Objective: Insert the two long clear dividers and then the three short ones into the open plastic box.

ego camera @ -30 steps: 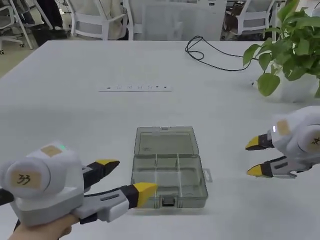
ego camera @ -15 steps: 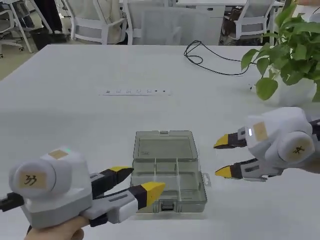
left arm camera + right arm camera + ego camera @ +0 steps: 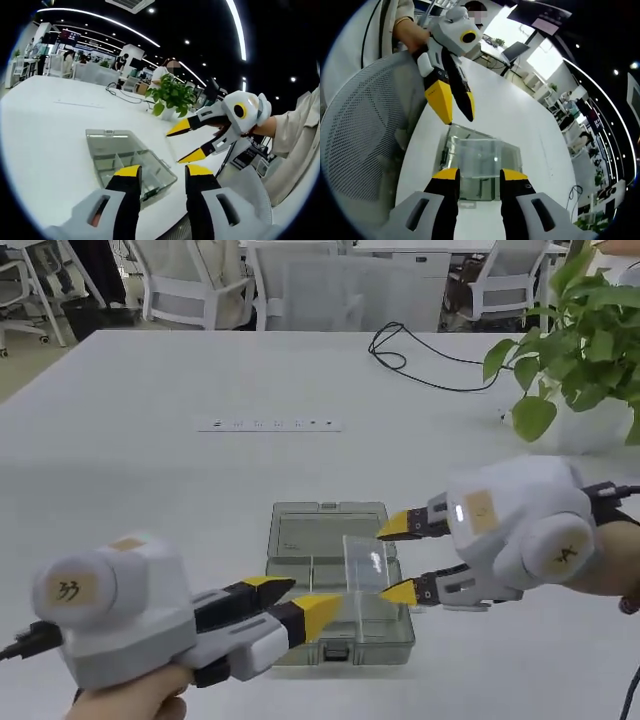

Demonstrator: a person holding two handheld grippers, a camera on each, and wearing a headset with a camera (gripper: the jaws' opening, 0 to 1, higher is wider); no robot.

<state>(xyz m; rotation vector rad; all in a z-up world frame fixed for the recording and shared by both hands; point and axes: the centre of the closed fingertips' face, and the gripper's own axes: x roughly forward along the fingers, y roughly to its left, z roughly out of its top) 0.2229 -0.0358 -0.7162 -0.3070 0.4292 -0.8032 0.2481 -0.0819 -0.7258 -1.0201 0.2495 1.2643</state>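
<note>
The open smoky plastic box (image 3: 375,638) lies near the table's front edge, lid flat behind it and partition walls showing inside. A clear upright panel (image 3: 365,562) stands over the box's right half, just ahead of my right gripper (image 3: 398,558), whose jaws are wide apart; contact cannot be told. In the right gripper view the panel (image 3: 485,155) rises between and beyond my right gripper (image 3: 477,175). My left gripper (image 3: 295,595) is open at the box's front left with nothing between its tips. The left gripper view shows the box (image 3: 125,155) ahead of my left gripper (image 3: 162,172).
A potted plant (image 3: 585,335) stands at the right, a black cable (image 3: 420,355) behind the box and a white power strip (image 3: 270,424) at mid-table. Office chairs (image 3: 190,280) line the far edge. A mesh chair (image 3: 360,125) sits by the near edge.
My right gripper has moved left to the box's right side, and a clear upright panel now shows at its tips. My left gripper has edged right toward the box front.
</note>
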